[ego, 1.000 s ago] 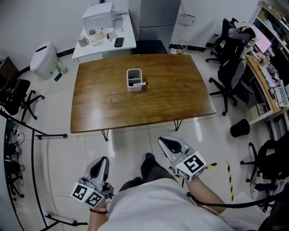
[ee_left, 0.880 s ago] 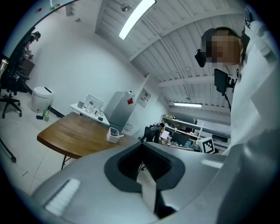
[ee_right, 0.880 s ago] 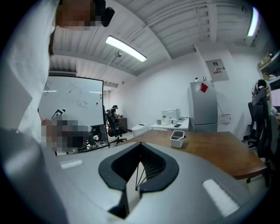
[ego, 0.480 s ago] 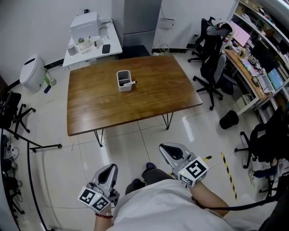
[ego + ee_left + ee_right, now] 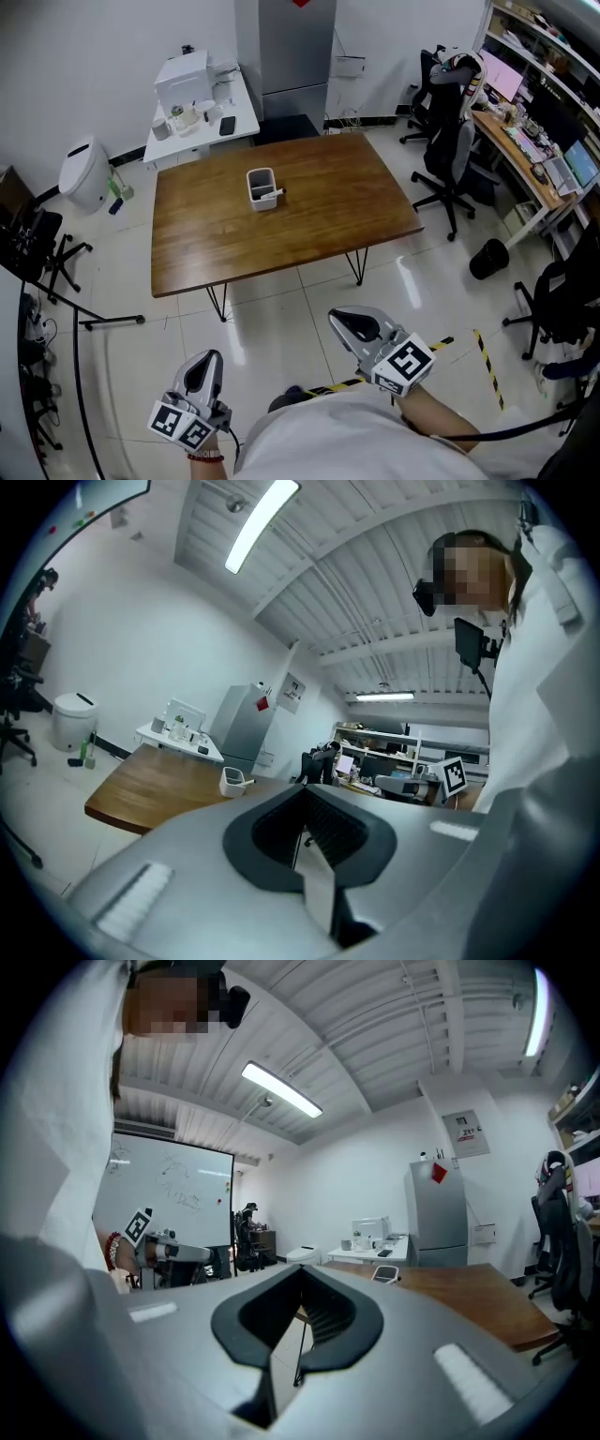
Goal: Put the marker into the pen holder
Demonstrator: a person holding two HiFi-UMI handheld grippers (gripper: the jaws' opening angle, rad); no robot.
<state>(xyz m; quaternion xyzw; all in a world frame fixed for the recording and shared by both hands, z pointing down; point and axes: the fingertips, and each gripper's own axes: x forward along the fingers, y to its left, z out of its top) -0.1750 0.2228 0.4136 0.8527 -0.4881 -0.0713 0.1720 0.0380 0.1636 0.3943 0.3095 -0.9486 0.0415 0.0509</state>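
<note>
A white pen holder (image 5: 262, 187) stands on the brown wooden table (image 5: 319, 220), toward its far side. A marker (image 5: 276, 192) leans in it, its end poking over the right rim. Both grippers hang low near my body, well short of the table. The left gripper (image 5: 208, 362) is shut and holds nothing. So does the right gripper (image 5: 343, 318), shut and empty. In the left gripper view, past the closed left gripper (image 5: 302, 796), the pen holder (image 5: 232, 781) shows small. In the right gripper view the pen holder (image 5: 385, 1274) sits beyond the shut right gripper (image 5: 302, 1275).
A white side table (image 5: 202, 117) with a box and small items stands behind the wooden table. Office chairs (image 5: 450, 150) and a cluttered desk (image 5: 539, 141) line the right. A white bin (image 5: 82, 173) and black stands (image 5: 47, 253) sit on the left. Striped tape (image 5: 487, 366) marks the floor.
The head view has swung and pulled back, so the table sits a little farther off. Both grippers stay shut and low beside my body.
</note>
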